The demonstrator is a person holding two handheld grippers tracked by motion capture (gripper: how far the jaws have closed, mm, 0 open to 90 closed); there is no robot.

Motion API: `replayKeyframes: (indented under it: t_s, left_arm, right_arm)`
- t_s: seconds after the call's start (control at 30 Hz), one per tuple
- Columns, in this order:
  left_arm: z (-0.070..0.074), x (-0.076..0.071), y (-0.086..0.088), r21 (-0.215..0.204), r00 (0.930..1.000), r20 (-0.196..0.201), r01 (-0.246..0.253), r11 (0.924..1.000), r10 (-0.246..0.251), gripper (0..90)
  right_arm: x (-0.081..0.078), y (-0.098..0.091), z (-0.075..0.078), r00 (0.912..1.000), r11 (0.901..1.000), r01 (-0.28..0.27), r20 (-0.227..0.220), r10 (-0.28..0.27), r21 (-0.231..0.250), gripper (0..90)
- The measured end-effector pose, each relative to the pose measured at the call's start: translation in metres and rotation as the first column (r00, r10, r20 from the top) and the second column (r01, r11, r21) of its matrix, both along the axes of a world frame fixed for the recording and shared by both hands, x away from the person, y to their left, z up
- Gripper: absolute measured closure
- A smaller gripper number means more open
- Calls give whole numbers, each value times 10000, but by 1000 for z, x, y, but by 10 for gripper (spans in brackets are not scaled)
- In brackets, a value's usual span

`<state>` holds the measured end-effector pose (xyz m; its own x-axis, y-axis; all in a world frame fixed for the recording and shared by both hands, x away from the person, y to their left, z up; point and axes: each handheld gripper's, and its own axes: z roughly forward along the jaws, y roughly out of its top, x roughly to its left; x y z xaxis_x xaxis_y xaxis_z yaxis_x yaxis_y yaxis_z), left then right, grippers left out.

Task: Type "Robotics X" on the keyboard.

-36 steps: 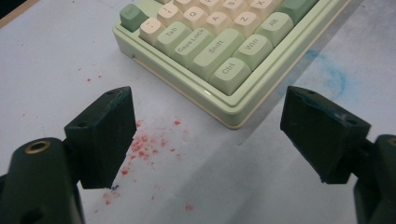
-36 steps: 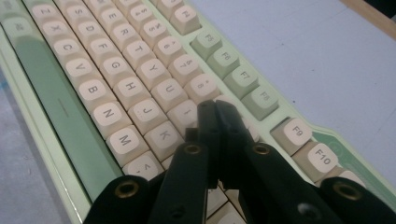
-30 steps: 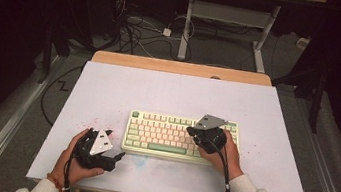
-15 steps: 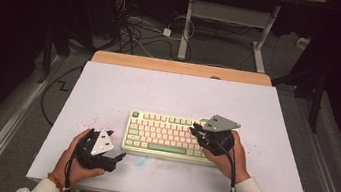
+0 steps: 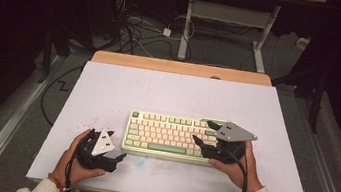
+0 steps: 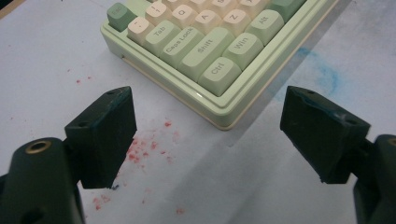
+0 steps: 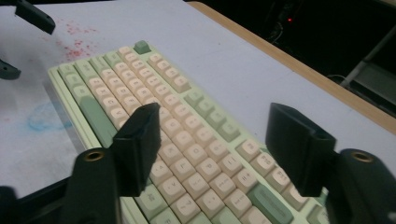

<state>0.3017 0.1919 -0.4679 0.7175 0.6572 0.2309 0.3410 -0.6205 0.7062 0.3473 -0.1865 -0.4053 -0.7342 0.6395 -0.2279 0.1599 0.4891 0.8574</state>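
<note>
We're over the white desk (image 5: 109, 87) now, and the green-and-cream keyboard (image 5: 165, 134) lies flat near the front-centre of it, long side running across. Our right claw (image 5: 205, 132) is at the kbd's right end, hovering above the keys; in the right gripper view its two black pads (image 7: 137, 144) stand wide apart w/ rows of cream keys showing between them, nothing pinched. Those jaws have just been opening, and nothing's caught between them. The grey three-cornered plate (image 5: 235, 132) sits on top of that claw, our hand (image 5: 234, 165) under it at the kbd's right front corner. Left claw (image 5: 116, 145) sits just off the kbd's left front corner, low by the desk, held in the other hand (image 5: 73, 160). In the left gripper view its pads (image 6: 105, 133) are spread wide too, empty, pointing at the corner w/ the Ctrl, Shift and Caps Lock keys; the kbd edge is near but apart from the pads. Red specks (image 6: 149, 147) dot the desk betw. the left claw and the kbd, and there's a faint blue smear (image 5: 142, 160) along the kbd's front edge.
</note>
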Motion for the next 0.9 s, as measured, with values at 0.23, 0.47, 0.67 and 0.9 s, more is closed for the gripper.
replayKeyframes:
  t_s: [0.23,0.47,0.67,0.9]
  left_arm:
    - [6,-1,2,-447,9997,245,-12,9990,23,198]
    - [12,0,-1,-765,9998,216,16,9971,0,250]
    - [21,9,-15,-337,9997,120,204,9992,-200,510]
    - [35,23,-36,-43,9975,-139,687,9976,-688,822]
  right_arm:
    - [-16,-18,-3,9981,9990,430,425,-437,153,270]
    - [-30,-34,-10,9959,9974,722,551,-723,51,270]
    - [-43,-44,-18,9957,9964,832,435,-823,-190,272]
    - [-59,-52,-29,9963,9954,856,69,-854,-425,276]
